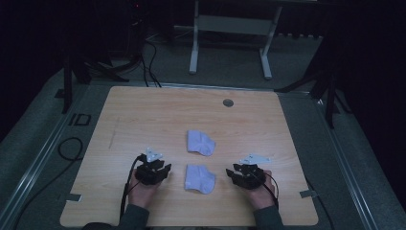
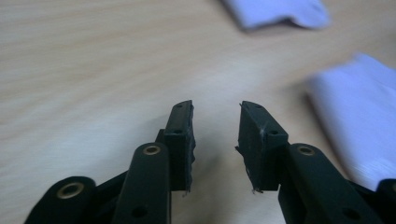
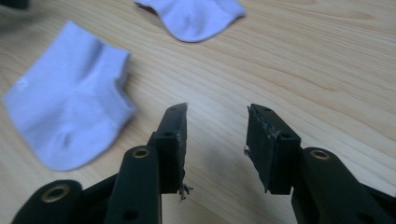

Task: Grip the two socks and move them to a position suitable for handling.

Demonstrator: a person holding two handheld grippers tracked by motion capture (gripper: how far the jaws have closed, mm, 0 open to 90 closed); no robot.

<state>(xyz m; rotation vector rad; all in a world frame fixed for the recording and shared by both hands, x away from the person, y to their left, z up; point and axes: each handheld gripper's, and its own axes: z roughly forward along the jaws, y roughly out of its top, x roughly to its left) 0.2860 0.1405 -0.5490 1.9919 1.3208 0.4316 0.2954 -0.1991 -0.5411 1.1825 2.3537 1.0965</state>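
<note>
While flanking near pale lilac cotton sock [image 1: 199, 178] on wooden counter [image 1: 143, 115] | left claw [image 1: 163, 170], right claw [image 1: 233, 173] – both agape, empty | pre-grasp – next: close in on sock edges

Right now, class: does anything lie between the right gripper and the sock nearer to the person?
Nothing visible does. The right gripper is open with bare wooden table between it and the near sock. The far sock lies apart, farther up the table. The left gripper, also open, sits on the near sock's other side.
</note>
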